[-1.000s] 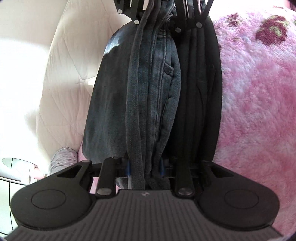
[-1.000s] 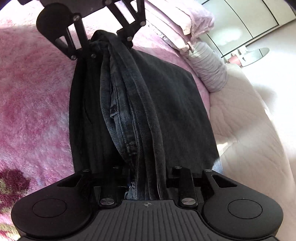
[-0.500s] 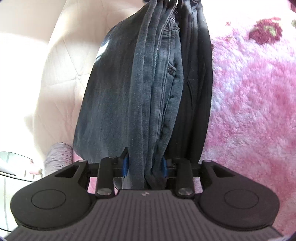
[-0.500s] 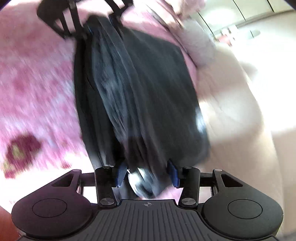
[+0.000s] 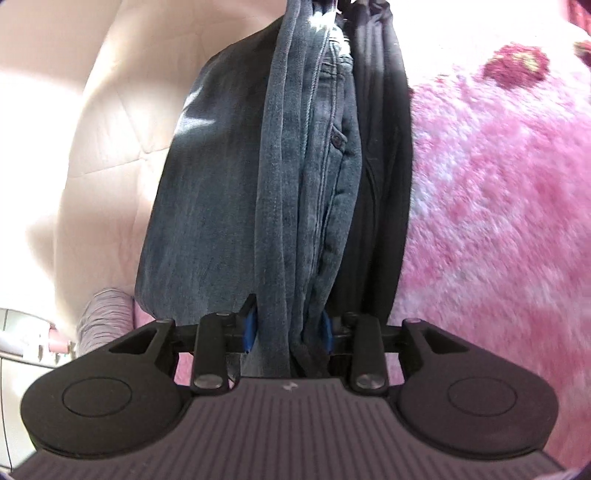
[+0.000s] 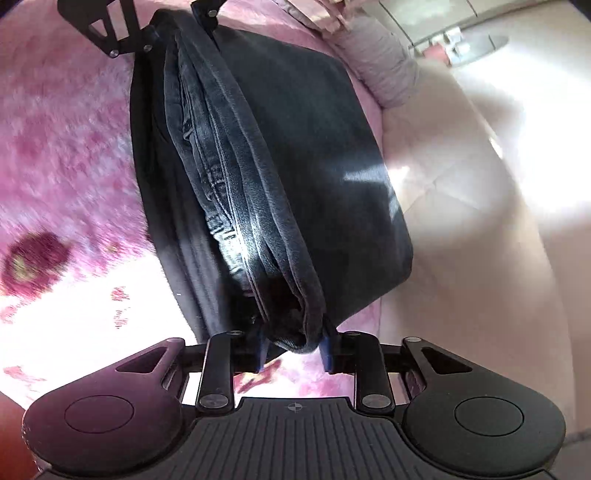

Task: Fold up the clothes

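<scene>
A pair of dark blue-grey jeans (image 5: 295,177), folded over itself, hangs stretched between my two grippers above a fluffy pink blanket (image 5: 498,221). My left gripper (image 5: 288,328) is shut on one end of the bunched waistband. My right gripper (image 6: 293,345) is shut on the other end of the jeans (image 6: 280,166). The left gripper (image 6: 162,37) shows at the top of the right wrist view, gripping the far end. The jeans' free fold droops over the bed's edge side.
The pink blanket (image 6: 66,155) has dark red flower patches (image 6: 33,254). A cream quilted cover (image 5: 103,122) lies at the bed's edge. A striped grey-lilac pillow (image 6: 384,74) lies near the head of the bed. White cabinets (image 6: 424,18) stand beyond.
Both grippers have lifted and pulled apart with the jeans, stretching them. The right gripper's hold has slipped toward the very end of the fabric, and its blue pads now show.
</scene>
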`<state>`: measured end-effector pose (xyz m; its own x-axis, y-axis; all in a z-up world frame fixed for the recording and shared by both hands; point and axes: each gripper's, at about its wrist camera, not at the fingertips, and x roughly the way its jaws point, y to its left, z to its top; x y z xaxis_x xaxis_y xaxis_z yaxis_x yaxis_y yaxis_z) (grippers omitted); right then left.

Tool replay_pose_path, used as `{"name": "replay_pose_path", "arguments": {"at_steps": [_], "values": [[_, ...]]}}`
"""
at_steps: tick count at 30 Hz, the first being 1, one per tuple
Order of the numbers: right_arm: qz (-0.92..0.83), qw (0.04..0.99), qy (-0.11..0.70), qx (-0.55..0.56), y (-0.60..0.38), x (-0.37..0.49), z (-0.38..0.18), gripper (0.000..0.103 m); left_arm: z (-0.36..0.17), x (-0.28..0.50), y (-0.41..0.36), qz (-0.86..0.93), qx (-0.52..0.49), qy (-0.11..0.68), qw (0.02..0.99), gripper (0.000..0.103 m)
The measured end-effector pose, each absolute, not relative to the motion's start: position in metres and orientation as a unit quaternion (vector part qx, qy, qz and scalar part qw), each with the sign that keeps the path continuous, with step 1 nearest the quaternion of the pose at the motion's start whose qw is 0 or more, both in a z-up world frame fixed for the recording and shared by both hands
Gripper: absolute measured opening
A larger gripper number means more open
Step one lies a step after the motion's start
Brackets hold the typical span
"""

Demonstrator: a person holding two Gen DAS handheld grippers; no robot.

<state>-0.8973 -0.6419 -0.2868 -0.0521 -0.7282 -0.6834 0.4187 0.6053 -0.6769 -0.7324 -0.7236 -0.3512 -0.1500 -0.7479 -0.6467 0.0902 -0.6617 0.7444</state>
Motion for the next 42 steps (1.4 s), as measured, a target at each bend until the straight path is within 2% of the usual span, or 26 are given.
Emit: {"name": "replay_pose_path", "arguments": {"at_steps": [5,8,12,15,18,19,20,22,26,29,32,35,42], "values": [[-0.431,0.684,0.587,-0.046,-0.627,-0.903,-0.247,0.028,-0.322,-0.718,-0.733,-0.727,0.583,-0.215,0.291,0.034],[-0.442,0.715,0.541,0.017,-0.633,-0.907,-0.214,0.028,-0.293,-0.706,-0.728,-0.746,0.566,-0.163,0.311,0.033],[-0.467,0.745,0.466,0.099,-0.675,-0.914,-0.183,0.028,-0.261,-0.697,-0.737,-0.763,0.537,-0.100,0.347,0.027],[-0.476,0.751,0.434,0.142,-0.703,-0.920,-0.187,0.028,-0.257,-0.702,-0.763,-0.767,0.524,-0.053,0.367,0.027],[-0.461,0.746,0.441,0.192,-0.747,-0.919,-0.218,0.028,-0.274,-0.709,-0.781,-0.767,0.529,-0.003,0.364,0.024],[-0.447,0.739,0.450,0.225,-0.767,-0.921,-0.230,0.028,-0.283,-0.711,-0.781,-0.766,0.534,-0.003,0.358,0.023],[-0.442,0.739,0.445,0.248,-0.766,-0.926,-0.241,0.028,-0.292,-0.712,-0.781,-0.765,0.539,-0.002,0.352,0.018],[-0.428,0.749,0.444,0.245,-0.767,-0.931,-0.237,0.028,-0.296,-0.715,-0.779,-0.762,0.545,-0.008,0.350,0.017],[-0.481,0.745,0.390,0.248,-0.798,-0.950,-0.201,0.028,-0.292,-0.715,-0.780,-0.759,0.547,0.010,0.354,0.017],[-0.511,0.728,0.374,0.262,-0.840,-0.963,-0.201,0.028,-0.292,-0.716,-0.778,-0.758,0.552,-0.002,0.347,0.017],[-0.492,0.698,0.380,0.355,-0.884,-0.967,-0.241,0.028,-0.291,-0.715,-0.780,-0.760,0.554,-0.001,0.340,0.017],[-0.480,0.698,0.374,0.378,-0.898,-0.973,-0.244,0.029,-0.284,-0.717,-0.788,-0.755,0.561,0.021,0.337,0.017],[-0.503,0.706,0.369,0.334,-0.843,-0.972,-0.217,0.029,-0.239,-0.714,-0.848,-0.774,0.500,0.042,0.385,0.021]]}}
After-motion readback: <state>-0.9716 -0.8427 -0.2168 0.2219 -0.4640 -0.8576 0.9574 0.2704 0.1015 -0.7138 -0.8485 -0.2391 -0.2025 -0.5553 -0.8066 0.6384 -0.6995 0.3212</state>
